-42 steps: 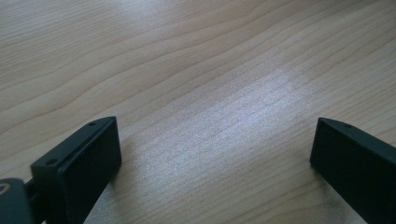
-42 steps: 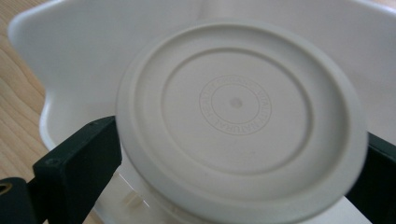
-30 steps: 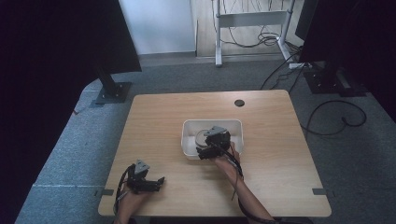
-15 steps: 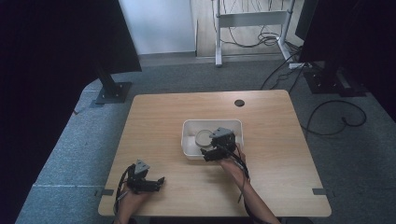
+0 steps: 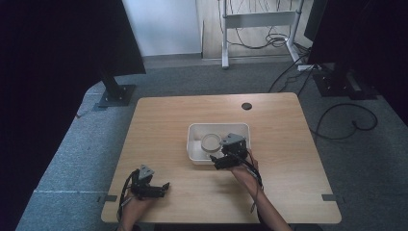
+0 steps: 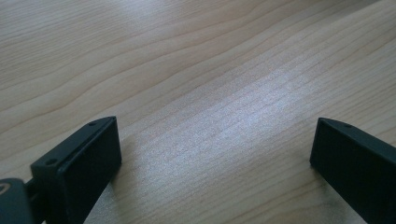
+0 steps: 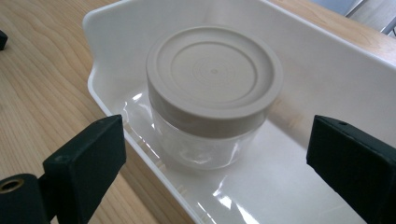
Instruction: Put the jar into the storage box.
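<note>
Right claw gapes over the tray's near rim, jar seemingly untouched

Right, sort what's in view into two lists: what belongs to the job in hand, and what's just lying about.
Part of the job:
- clear plastic jar with a beige screw lid
- white rectangular plastic tray holding the jar
- right gripper, open, facing the jar

Just there:
- left gripper, open over bare wood
- light wooden table
- black cable on the grey carpet
</note>
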`<state>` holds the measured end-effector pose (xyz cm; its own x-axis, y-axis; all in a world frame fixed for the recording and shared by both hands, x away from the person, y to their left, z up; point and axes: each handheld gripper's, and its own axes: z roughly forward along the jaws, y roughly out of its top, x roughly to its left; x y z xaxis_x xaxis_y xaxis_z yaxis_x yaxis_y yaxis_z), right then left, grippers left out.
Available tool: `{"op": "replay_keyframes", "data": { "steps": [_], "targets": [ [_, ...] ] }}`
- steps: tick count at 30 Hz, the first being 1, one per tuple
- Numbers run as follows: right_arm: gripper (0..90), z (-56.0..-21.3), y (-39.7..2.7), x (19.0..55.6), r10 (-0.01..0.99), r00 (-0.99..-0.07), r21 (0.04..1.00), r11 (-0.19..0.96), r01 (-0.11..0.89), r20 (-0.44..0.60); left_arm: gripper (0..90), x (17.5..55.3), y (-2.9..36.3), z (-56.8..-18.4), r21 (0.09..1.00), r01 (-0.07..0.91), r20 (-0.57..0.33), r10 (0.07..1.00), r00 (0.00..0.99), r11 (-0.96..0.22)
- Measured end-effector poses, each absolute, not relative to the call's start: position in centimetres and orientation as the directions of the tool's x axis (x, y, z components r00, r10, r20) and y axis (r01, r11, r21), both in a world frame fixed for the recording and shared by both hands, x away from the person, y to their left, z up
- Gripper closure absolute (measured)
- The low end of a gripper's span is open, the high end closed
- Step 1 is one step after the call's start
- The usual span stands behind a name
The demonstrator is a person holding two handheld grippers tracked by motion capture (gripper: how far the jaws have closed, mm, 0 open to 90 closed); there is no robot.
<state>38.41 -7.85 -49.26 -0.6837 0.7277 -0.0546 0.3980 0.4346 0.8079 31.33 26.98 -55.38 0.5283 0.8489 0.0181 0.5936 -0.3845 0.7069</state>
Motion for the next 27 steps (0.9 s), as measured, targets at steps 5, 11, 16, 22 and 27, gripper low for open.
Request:
{"op": "replay_keyframes", "data": {
  "steps": [5,11,16,22,27],
  "targets": [
    [4.2,-49.1,-8.4,38.0,0.726,-0.685,0.811,0.435,0.390,-0.060,2.0,31.3,27.0,-55.4,0.706,0.594,0.019,0.849,0.528,-0.385],
    [3.9,-48.8,-9.0,37.6,0.722,-0.688,0.811,0.443,0.382,-0.071,2.0,31.3,27.0,-55.4,0.705,0.594,0.019,0.848,0.529,-0.387],
    [3.9,-48.7,-9.4,37.3,0.712,-0.698,0.807,0.453,0.378,-0.073,1.9,31.3,27.0,-55.4,0.707,0.594,0.018,0.849,0.527,-0.384],
    [3.5,-48.7,-9.9,36.8,0.710,-0.701,0.806,0.455,0.379,-0.072,2.0,31.3,27.0,-55.4,0.707,0.594,0.018,0.849,0.528,-0.384],
    [3.7,-48.7,-10.5,36.5,0.711,-0.699,0.807,0.454,0.377,-0.074,2.0,31.3,27.0,-55.4,0.708,0.594,0.017,0.849,0.527,-0.383]
  ]
}}
